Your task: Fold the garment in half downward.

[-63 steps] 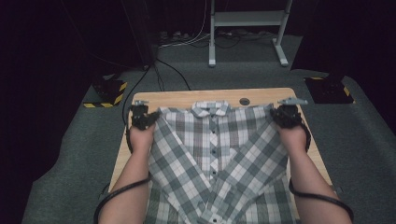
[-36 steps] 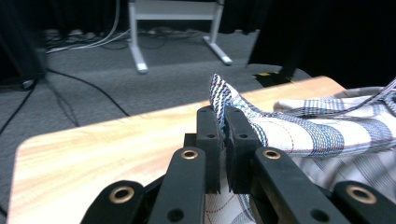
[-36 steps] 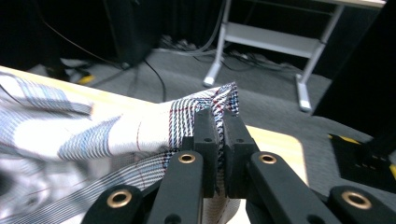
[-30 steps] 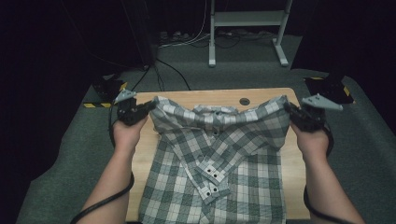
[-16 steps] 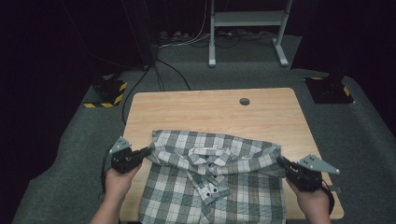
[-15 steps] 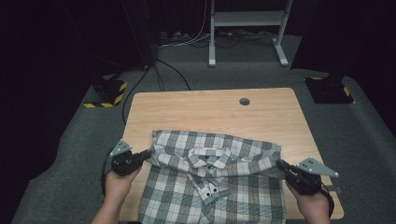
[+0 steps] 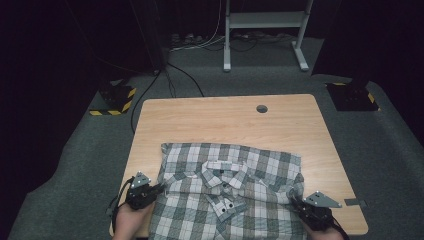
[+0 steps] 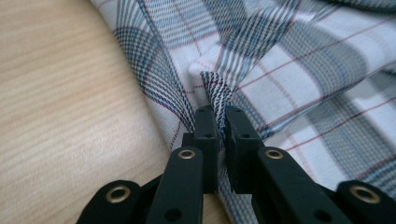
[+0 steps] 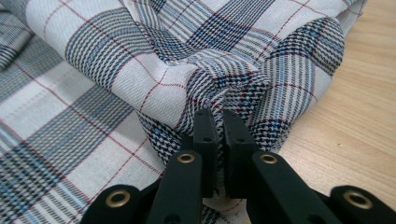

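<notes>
Shirt (image 7: pixel 230 190): one, plaid, on the near half of the table (image 7: pixel 225 120), folded over itself; the near edge runs off the bottom of the high view.
Long axis: the folded bundle runs left to right across the table, fold edge on the far side.
Facing: collar (image 7: pixel 225 169) near the middle, buttoned placket running toward the person (front side up on the top layer).
Left gripper (image 7: pixel 156 189): at the shirt's left edge, jaws nearly closed, pinching a ridge of cloth (image 8: pixel 215 91) between them; wood shows just beside the cloth in the left gripper view.
Right gripper (image 7: pixel 296 202): at the shirt's right edge, jaws nearly closed on a bunched fold (image 9: pixel 219 100); bare table lies to the right of it in the right gripper view.
Count: one shirt, two grippers, one table, one round hole (image 7: pixel 261 108) in the far part of the tabletop, two yellow-and-black floor blocks (image 7: pixel 116 96) flanking the table.
Change: two seconds back the shirt lay spread over the whole top, grippers at its far corners by the collar. Since then both hands have brought those corners toward the person and down; half a second ago the fold was already made, and now the grippers sit a little nearer and lower, with the far half of the table bare.
</notes>
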The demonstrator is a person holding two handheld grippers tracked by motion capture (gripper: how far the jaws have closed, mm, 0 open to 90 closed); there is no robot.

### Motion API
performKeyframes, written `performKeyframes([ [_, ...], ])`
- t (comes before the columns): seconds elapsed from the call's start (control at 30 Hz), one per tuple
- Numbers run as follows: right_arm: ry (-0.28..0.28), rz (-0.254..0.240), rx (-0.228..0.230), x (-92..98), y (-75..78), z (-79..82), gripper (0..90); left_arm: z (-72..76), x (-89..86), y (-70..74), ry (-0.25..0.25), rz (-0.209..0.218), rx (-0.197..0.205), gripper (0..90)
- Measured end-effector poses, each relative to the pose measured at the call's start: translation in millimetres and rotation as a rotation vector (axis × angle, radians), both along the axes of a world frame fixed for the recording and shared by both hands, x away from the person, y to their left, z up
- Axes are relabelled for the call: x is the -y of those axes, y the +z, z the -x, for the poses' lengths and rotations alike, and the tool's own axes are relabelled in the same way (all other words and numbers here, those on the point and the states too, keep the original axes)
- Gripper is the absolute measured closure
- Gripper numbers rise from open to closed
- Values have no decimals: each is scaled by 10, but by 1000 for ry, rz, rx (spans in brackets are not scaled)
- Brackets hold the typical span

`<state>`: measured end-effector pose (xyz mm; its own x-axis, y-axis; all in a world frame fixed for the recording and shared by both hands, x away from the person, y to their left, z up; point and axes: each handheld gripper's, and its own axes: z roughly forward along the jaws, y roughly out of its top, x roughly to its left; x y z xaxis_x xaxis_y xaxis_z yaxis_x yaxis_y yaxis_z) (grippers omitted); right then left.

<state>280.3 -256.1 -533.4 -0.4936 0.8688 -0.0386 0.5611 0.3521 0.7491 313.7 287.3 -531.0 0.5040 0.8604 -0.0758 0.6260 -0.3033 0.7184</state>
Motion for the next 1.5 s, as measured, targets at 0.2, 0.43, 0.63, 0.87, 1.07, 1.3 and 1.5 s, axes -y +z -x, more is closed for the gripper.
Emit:
performKeyframes([
  [0.2,-15,11,9,-7,-10,-51,854,33,3,-26,27,11,19,846],
  [0.43,-30,35,5,4,6,-274,854,14,22,-33,45,18,19,842],
  [0.63,-40,42,3,12,12,-481,853,-62,70,-42,57,14,33,842],
  [0.87,-48,46,-2,26,21,-704,852,-211,128,-40,74,12,36,839],
  [1.07,-59,56,-1,33,23,-866,853,-355,169,-37,90,14,31,839],
  [1.3,-78,55,3,47,21,-1077,852,-511,209,-43,118,19,35,840],
  [1.5,-80,35,-9,34,24,-1294,852,-657,218,-10,139,-15,19,839],
])
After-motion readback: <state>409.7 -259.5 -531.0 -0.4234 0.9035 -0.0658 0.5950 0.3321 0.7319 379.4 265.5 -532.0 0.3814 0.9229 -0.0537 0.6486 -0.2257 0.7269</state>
